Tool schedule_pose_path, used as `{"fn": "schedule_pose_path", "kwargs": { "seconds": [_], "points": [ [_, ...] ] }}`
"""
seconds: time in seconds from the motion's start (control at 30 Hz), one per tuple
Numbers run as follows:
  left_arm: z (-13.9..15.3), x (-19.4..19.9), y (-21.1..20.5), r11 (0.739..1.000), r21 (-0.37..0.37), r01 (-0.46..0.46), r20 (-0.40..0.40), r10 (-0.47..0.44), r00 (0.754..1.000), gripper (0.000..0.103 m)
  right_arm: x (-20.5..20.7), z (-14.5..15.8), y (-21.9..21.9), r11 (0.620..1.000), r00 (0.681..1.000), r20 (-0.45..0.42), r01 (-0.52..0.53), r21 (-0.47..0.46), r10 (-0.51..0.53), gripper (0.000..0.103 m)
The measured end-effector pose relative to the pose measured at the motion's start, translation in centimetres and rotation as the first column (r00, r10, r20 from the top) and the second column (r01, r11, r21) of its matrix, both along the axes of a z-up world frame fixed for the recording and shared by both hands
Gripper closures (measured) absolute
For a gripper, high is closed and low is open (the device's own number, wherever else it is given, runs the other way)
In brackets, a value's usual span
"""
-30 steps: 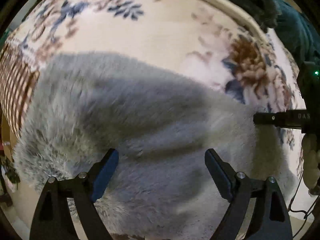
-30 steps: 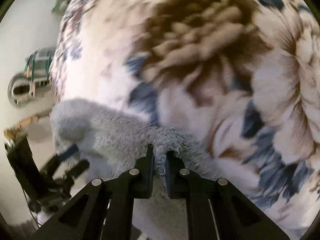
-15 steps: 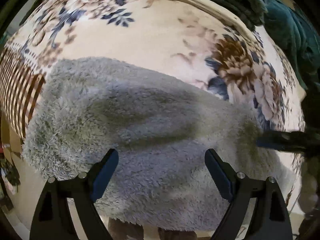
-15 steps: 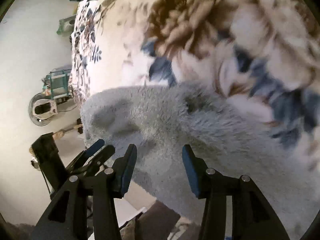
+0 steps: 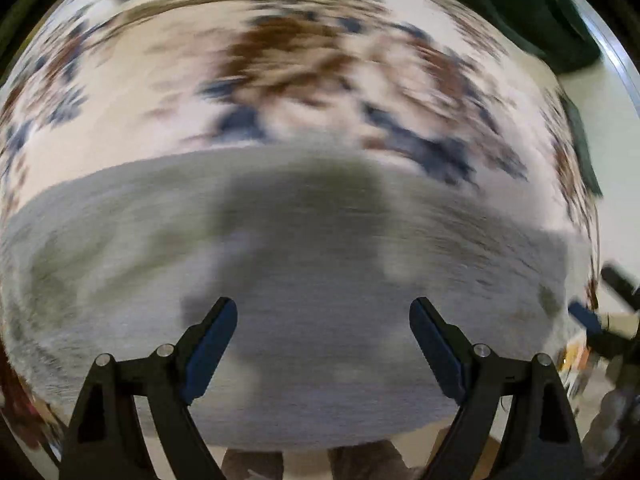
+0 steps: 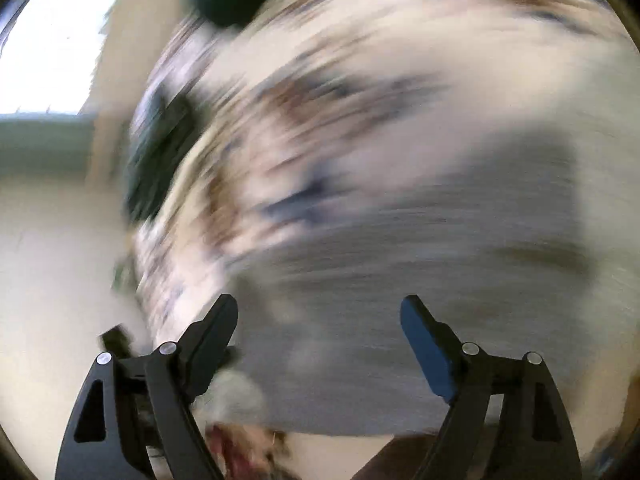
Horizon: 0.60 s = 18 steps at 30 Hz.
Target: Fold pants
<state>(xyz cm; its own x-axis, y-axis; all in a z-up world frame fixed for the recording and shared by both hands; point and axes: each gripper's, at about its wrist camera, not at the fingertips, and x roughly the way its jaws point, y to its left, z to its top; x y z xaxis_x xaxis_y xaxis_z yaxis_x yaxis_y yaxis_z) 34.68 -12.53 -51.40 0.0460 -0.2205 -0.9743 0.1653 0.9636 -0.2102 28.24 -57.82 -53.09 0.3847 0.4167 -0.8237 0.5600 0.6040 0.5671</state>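
The grey fluffy pants [image 5: 280, 264] lie folded on the floral blanket [image 5: 168, 92], near its front edge. Both views are blurred by motion. My left gripper [image 5: 323, 320] is open and empty, held above the pants. My right gripper [image 6: 319, 320] is open and empty too, above the pants [image 6: 400, 280] in the right wrist view. The right gripper also shows at the right edge of the left wrist view [image 5: 600, 316], beside the pants.
Dark green cloth [image 5: 520, 12] lies at the back right of the blanket. In the right wrist view a dark green item [image 6: 156, 148] sits at the blanket's [image 6: 400, 60] left edge, with pale floor [image 6: 60, 260] to the left.
My right gripper let go of the pants' edge, opened wide and drew back. Both grippers swung and pulled away; the views are now blurred. The pants stay lying flat.
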Motion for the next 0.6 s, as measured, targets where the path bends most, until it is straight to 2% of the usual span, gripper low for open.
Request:
{"fn": "schedule_pose_path", "kwargs": {
  "seconds": [0.07,0.13,0.23,0.33,0.43,0.47,0.5,0.53,0.6],
  "points": [
    [-0.1,-0.6,-3.5,0.999,-0.002,0.045,0.004,-0.045,0.999,0.015,-5.6,-0.5,-4.6,0.989,0.99,-0.027,0.139,-0.058,-0.141,0.018],
    [-0.8,-1.3,-7.3,0.997,-0.028,0.065,-0.009,-0.065,0.998,0.015,-10.6,-2.1,-10.3,0.959,0.96,-0.052,0.271,-0.082,-0.275,0.017],
    [-2.0,-2.3,-11.3,0.996,-0.04,0.075,-0.025,-0.076,0.997,0.015,-15.5,-5.3,-16.6,0.916,0.917,-0.063,0.386,-0.113,-0.394,0.018],
    [-4.5,-3.1,-14.3,0.997,-0.061,0.051,-0.044,-0.054,0.998,0.015,-17.9,-8.3,-21.6,0.895,0.896,-0.039,0.437,-0.085,-0.441,0.017],
    [-7.2,-3.6,-15.3,1.0,-0.009,0.027,-0.051,-0.027,0.998,0.014,-18.7,-11.4,-25.1,0.88,0.88,-0.004,0.474,-0.014,-0.474,0.017],
    [-8.1,-3.6,-15.4,1.0,0.008,0.018,-0.042,-0.018,0.999,0.012,-18.8,-12.5,-25.9,0.874,0.874,0.005,0.485,0.01,-0.485,0.018],
    [-8.5,-3.5,-15.4,1.0,0.0,0.005,-0.039,-0.005,0.999,0.004,-18.9,-13.1,-26.3,0.872,0.872,0.019,0.488,0.035,-0.489,0.017],
    [-8.8,-3.3,-15.4,1.0,-0.021,-0.016,-0.039,0.015,0.999,0.0,-18.9,-13.8,-27.0,0.871,0.871,0.053,0.485,0.075,-0.489,0.018],
    [-9.2,-2.9,-15.6,0.999,-0.014,-0.045,-0.035,0.044,0.998,0.0,-18.5,-15.0,-27.5,0.876,0.871,0.101,0.472,0.101,-0.481,0.018]
  ]
}}
